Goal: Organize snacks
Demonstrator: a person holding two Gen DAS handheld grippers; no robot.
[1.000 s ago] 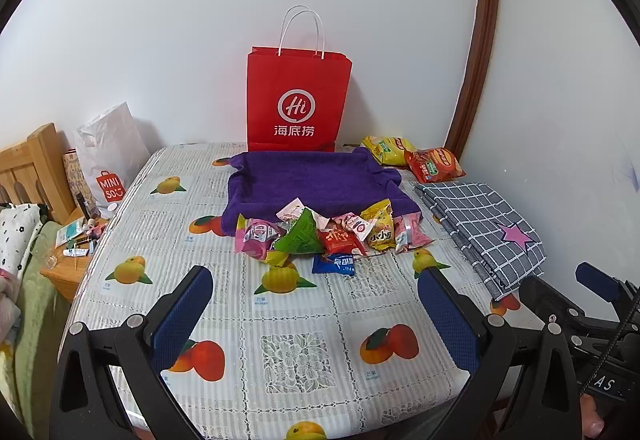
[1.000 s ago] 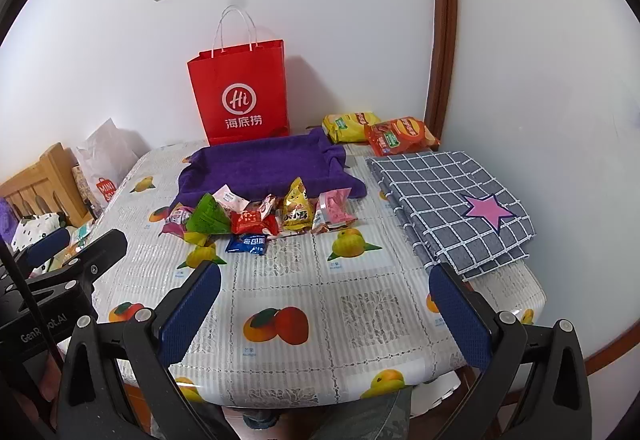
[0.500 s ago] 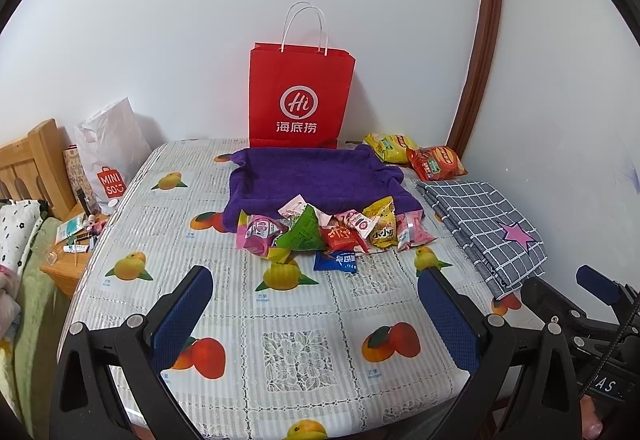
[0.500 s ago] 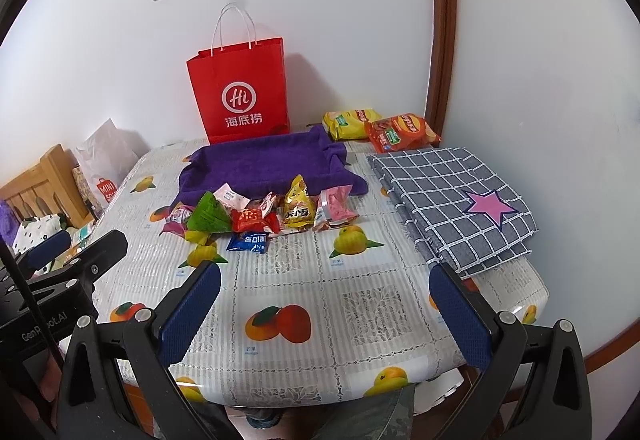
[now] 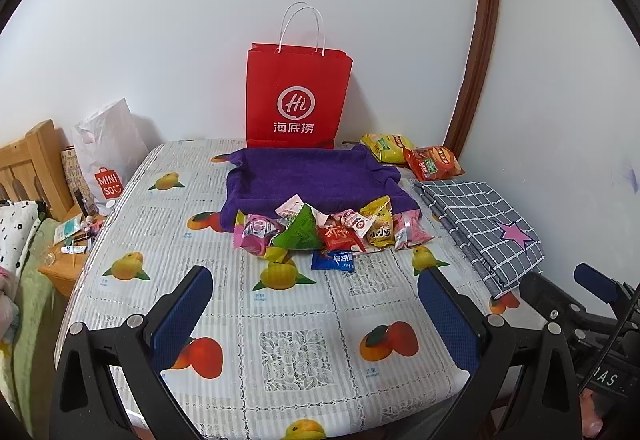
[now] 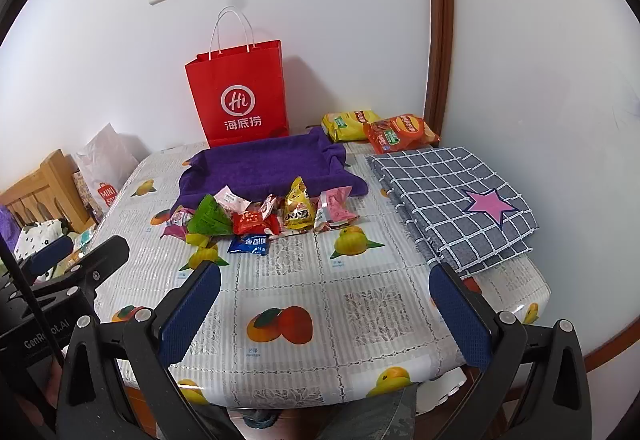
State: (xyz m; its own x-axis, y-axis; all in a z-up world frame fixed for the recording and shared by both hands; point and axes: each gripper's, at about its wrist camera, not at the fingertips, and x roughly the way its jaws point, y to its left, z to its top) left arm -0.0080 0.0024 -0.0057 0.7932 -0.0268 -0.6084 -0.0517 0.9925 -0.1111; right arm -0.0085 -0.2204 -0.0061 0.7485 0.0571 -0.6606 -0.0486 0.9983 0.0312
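Both the left gripper point(image 5: 312, 304) and right gripper point(image 6: 324, 300) gaped empty at the table's near edge; the snack pile point(image 5: 328, 232), seemingly untouched, lay mid-table, well beyond their fingers.

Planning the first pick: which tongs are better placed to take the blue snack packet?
Probably the left tongs: the blue snack packet lies almost straight ahead between their open fingers. From the right tongs, also open, it sits off to the left. The margin is small.

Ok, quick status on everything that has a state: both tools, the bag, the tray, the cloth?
Left tool: open, empty.
Right tool: open, empty.
Red paper bag: upright, against the wall.
Purple tray: empty inside.
Small snack packets: piled along the tray's front edge.
Checked cloth: folded.
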